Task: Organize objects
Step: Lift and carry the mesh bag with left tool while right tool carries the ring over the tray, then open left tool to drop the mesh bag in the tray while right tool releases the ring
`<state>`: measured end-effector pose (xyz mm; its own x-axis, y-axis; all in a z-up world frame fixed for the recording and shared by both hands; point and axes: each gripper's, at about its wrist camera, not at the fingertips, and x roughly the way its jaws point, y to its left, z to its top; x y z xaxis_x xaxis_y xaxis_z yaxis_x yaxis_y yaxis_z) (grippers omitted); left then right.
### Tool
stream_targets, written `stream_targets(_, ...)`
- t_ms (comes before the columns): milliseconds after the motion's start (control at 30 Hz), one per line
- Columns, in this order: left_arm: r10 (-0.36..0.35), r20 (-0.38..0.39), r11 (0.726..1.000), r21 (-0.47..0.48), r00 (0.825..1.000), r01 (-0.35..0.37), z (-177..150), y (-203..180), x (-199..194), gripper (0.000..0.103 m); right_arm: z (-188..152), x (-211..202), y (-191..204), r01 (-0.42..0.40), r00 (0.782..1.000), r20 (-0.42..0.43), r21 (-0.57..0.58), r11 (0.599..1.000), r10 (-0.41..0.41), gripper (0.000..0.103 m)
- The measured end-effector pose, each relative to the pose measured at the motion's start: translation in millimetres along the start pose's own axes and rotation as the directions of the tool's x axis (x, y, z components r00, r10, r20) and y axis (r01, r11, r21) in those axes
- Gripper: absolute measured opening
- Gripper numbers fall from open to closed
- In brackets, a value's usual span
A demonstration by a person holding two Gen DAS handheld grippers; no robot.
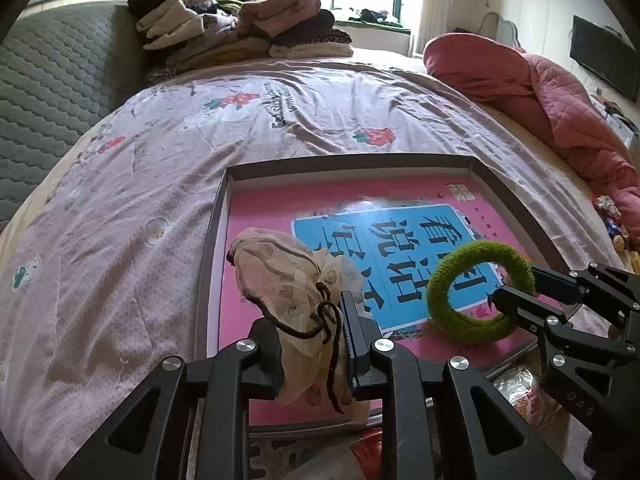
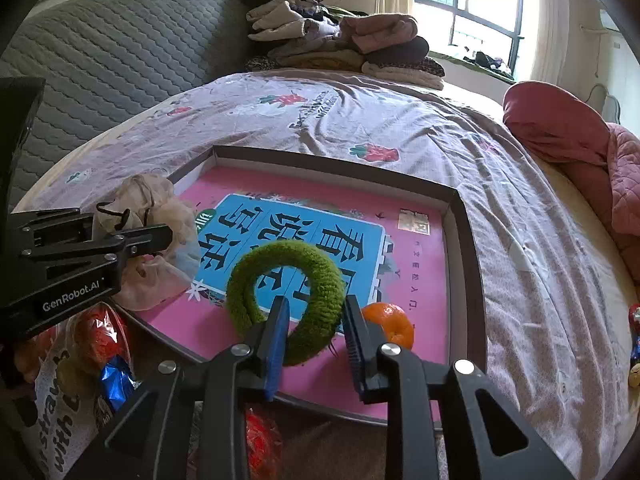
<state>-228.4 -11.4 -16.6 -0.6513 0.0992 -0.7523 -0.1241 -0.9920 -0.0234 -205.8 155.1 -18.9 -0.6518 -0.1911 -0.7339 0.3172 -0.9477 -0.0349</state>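
Over a pink tray (image 2: 466, 240) on the bed, the left gripper (image 1: 310, 344) pinches one mesh pouch (image 1: 280, 276) at the tray's left edge; the right gripper (image 2: 316, 334) straddles one green ring (image 2: 286, 300) resting in the tray, jaws slack; one orange (image 2: 390, 324) sits beside the ring; the limp pouch's cord may snag a jaw on release.

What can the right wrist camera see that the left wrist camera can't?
Only the right wrist view shows the orange lying in the tray. Only the left wrist view shows the black screen on the wall. Both show the green fuzzy ring between the right tongs, the mesh pouch between the left tongs, and the folded clothes.
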Motion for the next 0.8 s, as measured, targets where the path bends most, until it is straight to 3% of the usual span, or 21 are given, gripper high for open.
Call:
stream_targets(333,-0.005,-0.018,1.0,-0.005,1.0,0.005,-3.0,0.8,3.2,0.028,-0.3,-3.7,-1.0,-0.002,1.0,0.002,0.009,1.0,0.002,0.033)
stream_targets(800,0.006,-0.003,1.0,-0.013,1.0,-0.006,-2.5,3.6,-0.7,0.052,-1.6,-11.7,-3.4,-0.007,1.0,0.012,0.027,1.0,0.006,0.034)
